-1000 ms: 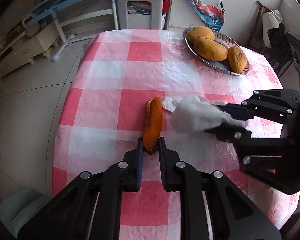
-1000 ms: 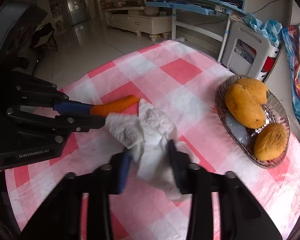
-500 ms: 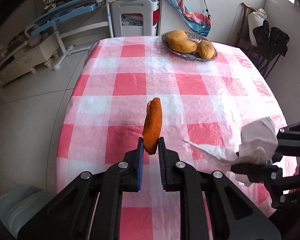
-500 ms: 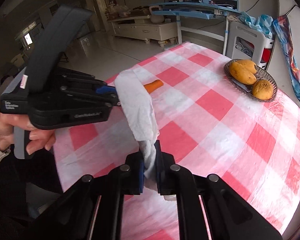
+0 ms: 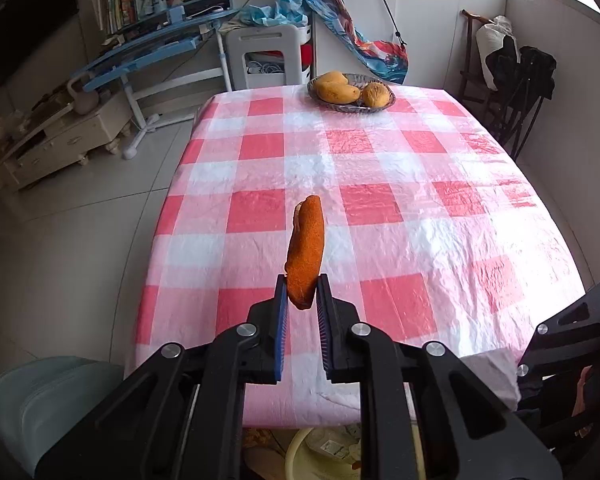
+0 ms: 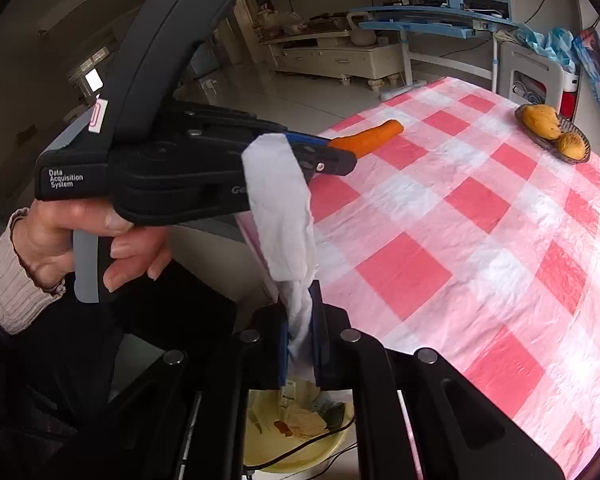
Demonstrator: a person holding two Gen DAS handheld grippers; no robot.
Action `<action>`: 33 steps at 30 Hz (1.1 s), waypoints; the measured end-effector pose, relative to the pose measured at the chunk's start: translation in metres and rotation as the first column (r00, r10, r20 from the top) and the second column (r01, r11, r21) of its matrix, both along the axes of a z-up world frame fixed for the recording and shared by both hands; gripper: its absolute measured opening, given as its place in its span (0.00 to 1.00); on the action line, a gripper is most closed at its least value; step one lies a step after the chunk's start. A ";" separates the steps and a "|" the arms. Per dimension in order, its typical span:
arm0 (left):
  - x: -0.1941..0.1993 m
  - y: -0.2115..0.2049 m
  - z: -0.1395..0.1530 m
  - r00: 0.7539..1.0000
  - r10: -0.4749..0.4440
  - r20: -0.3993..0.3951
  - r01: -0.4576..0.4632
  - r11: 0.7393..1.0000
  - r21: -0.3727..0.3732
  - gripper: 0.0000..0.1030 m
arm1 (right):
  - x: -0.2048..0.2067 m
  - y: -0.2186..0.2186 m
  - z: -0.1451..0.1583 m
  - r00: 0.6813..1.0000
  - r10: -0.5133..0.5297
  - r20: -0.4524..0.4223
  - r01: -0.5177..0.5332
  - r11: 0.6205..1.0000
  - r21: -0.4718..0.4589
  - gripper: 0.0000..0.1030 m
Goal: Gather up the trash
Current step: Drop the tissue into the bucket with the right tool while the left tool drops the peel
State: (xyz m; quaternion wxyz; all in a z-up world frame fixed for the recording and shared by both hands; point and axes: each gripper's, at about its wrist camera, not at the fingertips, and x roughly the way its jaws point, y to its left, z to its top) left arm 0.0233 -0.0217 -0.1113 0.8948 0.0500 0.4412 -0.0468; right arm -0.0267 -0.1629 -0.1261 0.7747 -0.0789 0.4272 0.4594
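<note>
Carrying: both pieces of trash are up off the table and I'm over its near edge, heading, by my reckoning, for the bin below.
Bin: a pale yellow bin sits on the floor right under my tongs, scraps already inside; I judge that's where both loads go.
Right tongs: my right gripper is pressed together on the lower end of the crumpled white tissue, which stands up limp from the jaws.
Left tongs: my left gripper is pinching the base of the orange peel; it sticks up and forward, clear of the cloth.
Why gripped low: I judge pinching each piece by one end lets it fall free once the jaws part.
Left hand: my left hand wraps the handle, sleeve at the wrist.
Left view only: the peel's rough face.
Right view only: the tissue, my hand, the bin's contents.
Table: the checked tablecloth looks clear of litter near me.
Far end: a fruit dish sits at the far edge, not trash.
</note>
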 end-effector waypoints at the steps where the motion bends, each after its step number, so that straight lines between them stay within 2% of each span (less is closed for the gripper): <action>1: -0.006 0.001 0.000 1.000 0.001 -0.002 -0.001 1.000 0.000 0.13 | -0.004 0.002 -0.002 1.000 0.012 -0.009 -0.012 1.000 0.000 0.09; 5: -0.027 0.002 -0.004 1.000 0.001 -0.021 -0.001 1.000 -0.005 0.14 | -0.026 0.014 -0.011 0.997 0.072 -0.032 -0.073 0.997 -0.028 0.09; 9: -0.048 -0.001 -0.014 0.998 0.004 -0.058 -0.004 1.000 0.001 0.13 | -0.048 0.030 -0.029 0.987 0.146 -0.060 -0.152 0.983 -0.102 0.10; 13: -0.068 0.000 -0.027 0.994 0.019 -0.103 -0.018 1.000 0.005 0.13 | -0.068 0.042 -0.046 0.977 0.196 -0.077 -0.208 0.959 -0.193 0.14; 15: -0.080 0.001 -0.033 0.992 0.027 -0.124 -0.027 1.000 0.006 0.14 | -0.072 0.044 -0.052 0.976 0.201 -0.088 -0.216 0.952 -0.216 0.32; 16: -0.084 0.002 -0.035 0.991 0.030 -0.130 -0.029 1.000 0.008 0.14 | -0.073 0.045 -0.053 0.977 0.200 -0.079 -0.213 0.950 -0.228 0.47; 21: -0.107 0.007 -0.040 0.986 0.047 -0.157 -0.047 0.999 0.007 0.14 | -0.076 0.041 -0.045 0.987 0.152 -0.047 -0.159 0.961 -0.226 0.53; 23: -0.114 0.007 -0.040 0.985 0.050 -0.165 -0.050 0.999 0.004 0.14 | -0.077 0.036 -0.042 0.993 0.120 -0.015 -0.120 0.964 -0.238 0.62; 26: -0.125 0.004 -0.042 0.983 0.042 -0.177 -0.042 0.999 0.003 0.14 | -0.081 0.027 -0.039 0.997 0.076 0.031 -0.065 0.963 -0.262 0.69; 30: -0.138 -0.001 -0.042 0.984 0.036 -0.172 -0.035 0.999 0.004 0.14 | -0.087 0.020 -0.032 0.996 0.027 0.081 -0.004 0.962 -0.273 0.74; 32: -0.142 -0.002 -0.039 0.987 0.036 -0.155 -0.037 0.999 -0.003 0.17 | -0.086 0.017 -0.030 0.995 0.008 0.102 0.020 0.962 -0.273 0.78; 33: -0.143 -0.002 -0.036 0.990 0.040 -0.139 -0.041 0.999 -0.005 0.23 | -0.088 0.015 -0.029 0.994 0.000 0.112 0.031 0.962 -0.271 0.79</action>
